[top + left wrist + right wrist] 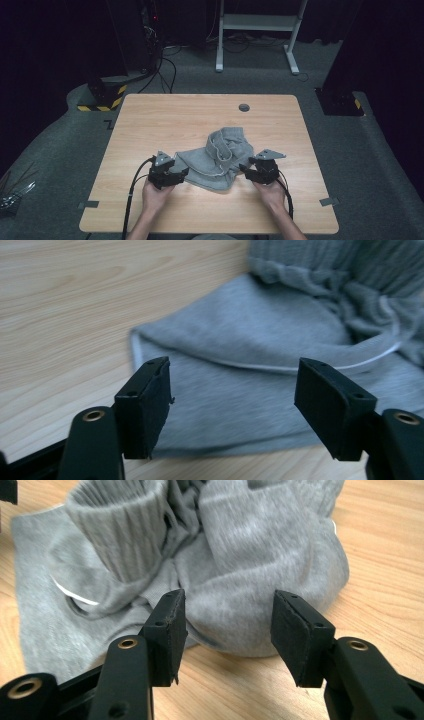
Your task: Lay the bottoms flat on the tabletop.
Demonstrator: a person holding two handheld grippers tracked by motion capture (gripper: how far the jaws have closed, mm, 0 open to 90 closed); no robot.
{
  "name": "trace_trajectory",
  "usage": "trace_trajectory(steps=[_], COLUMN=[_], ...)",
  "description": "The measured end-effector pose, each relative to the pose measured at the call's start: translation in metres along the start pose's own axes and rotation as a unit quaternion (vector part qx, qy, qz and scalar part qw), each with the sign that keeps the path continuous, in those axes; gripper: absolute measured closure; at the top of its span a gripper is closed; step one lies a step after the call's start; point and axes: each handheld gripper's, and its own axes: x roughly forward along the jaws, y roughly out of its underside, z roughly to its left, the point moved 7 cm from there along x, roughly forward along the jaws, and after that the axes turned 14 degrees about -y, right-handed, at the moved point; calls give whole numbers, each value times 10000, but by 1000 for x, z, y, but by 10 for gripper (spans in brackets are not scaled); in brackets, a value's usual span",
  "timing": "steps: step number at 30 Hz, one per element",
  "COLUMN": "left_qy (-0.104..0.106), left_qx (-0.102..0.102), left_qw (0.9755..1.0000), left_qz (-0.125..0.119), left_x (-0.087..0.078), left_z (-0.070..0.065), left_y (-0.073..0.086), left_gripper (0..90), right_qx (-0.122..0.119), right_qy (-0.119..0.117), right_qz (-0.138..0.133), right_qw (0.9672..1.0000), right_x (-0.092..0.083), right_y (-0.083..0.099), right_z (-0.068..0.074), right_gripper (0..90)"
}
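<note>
A crumpled grey garment (218, 157) with ribbed cuffs and a white trim lies on the wooden table (150, 120), toward the near side. My left gripper (183, 174) sits at the garment's near left edge, jaws open; in the left gripper view the grey cloth (240, 385) lies beyond and below the gap of my left gripper (232, 407), and the pads do not press it. My right gripper (243, 170) is at the garment's near right edge, open. In the right gripper view the bunched cloth (235, 570) bulges just ahead of my right gripper (227, 637).
A small round grommet (244, 107) is set in the table near its far edge. Bare wood spreads to the left and beyond the garment. A white desk frame (257, 30) and cables stand on the floor behind.
</note>
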Motion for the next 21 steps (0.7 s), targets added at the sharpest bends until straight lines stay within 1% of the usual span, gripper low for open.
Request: trace_trajectory(steps=[1,3,5,6,7,8,9,10,11,12,13,14,15,16,17,19,21], left_qy=[35,113,155,155,149,113,113,139,173,273,273,328,328,317,317,368,457], left_qx=[-11,44,91,91,128,243,243,292,302,355,355,443,443,661,661,748,768], left_qw=[10000,9999,9998,9998,9998,9996,9996,9994,9994,9990,9990,9985,9985,9973,9973,9965,9960], left_qz=[15,7,51,51,95,104,104,90,75,35,35,24,24,-26,-26,-40,-57], left_x=[2,4,7,7,8,10,10,10,10,9,9,9,9,9,9,10,13], left_z=[-6,-13,-18,-18,-20,-24,-24,-28,-30,-37,-37,-45,-45,-54,-54,-63,-74], left_y=[-1,-2,-2,-2,-3,-5,-5,-7,-9,-13,-13,-17,-17,-20,-20,-23,-26], left_gripper=[310,311,313,313,313,315,315,315,312,309,306,292,294,296,296,296,297], right_qx=[-6,-90,-96,-86,-86,-78,-78,-91,-35,-45,-45,0,-11,14,49,47,27], right_qy=[26,89,93,94,94,94,94,100,98,98,98,124,131,137,133,139,191], right_qz=[160,224,211,211,211,212,212,207,188,167,167,141,115,103,89,74,57], right_qw=[9999,9997,9997,9997,9997,9997,9997,9997,9998,9998,9998,9998,9998,9999,9999,9999,9998], right_x=[2,4,5,5,5,6,6,6,5,5,5,5,6,6,8,9,10], right_y=[3,3,3,3,3,2,2,2,2,1,1,-1,-1,-1,-1,-2,-3], right_z=[-1,-1,-1,-1,-1,-2,-2,-2,-2,-2,-2,-3,-3,-4,-4,-5,-3], right_gripper=[492,492,492,492,492,490,490,488,478,473,473,467,467,464,458,455,447])
